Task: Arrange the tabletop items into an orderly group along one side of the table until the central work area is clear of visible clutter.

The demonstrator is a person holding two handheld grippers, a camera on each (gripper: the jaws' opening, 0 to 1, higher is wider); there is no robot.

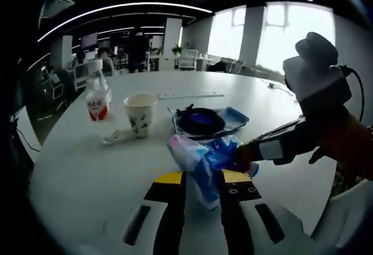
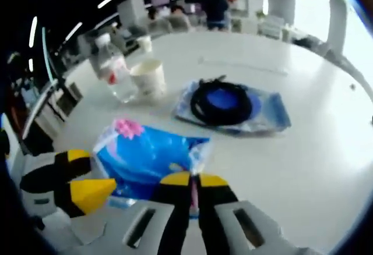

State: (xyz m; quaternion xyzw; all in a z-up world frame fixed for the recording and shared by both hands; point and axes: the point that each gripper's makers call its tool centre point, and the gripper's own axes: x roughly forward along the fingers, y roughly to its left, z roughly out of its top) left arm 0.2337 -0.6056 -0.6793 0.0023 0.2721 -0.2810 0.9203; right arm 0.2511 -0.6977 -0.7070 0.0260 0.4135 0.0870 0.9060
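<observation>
- A clear plastic bottle point(image 1: 98, 102) with a red-and-white label stood upright at the left of the round white worktop point(image 1: 76, 179); what it held could not be told.
- Just right of it stood a pale paper cup point(image 1: 140, 114) with a leafy print, its inside hidden.
- Further right lay a flat blue-and-clear bag point(image 1: 230, 117) carrying a coiled black cable point(image 1: 200, 120).
- Nearest, a soft, crinkled blue tissue pack point(image 1: 198, 160) with a pink end sat between both tools, its pink flower print clear in the right gripper view point(image 2: 145, 156).
- The left gripper point(image 1: 204, 186) had its yellow-tipped black jaws narrowly apart, gripping the pack's near edge.
- The right gripper point(image 2: 192, 180) pinched the pack's opposite corner, jaws nearly together; it entered the left gripper view from the right point(image 1: 247, 153).
</observation>
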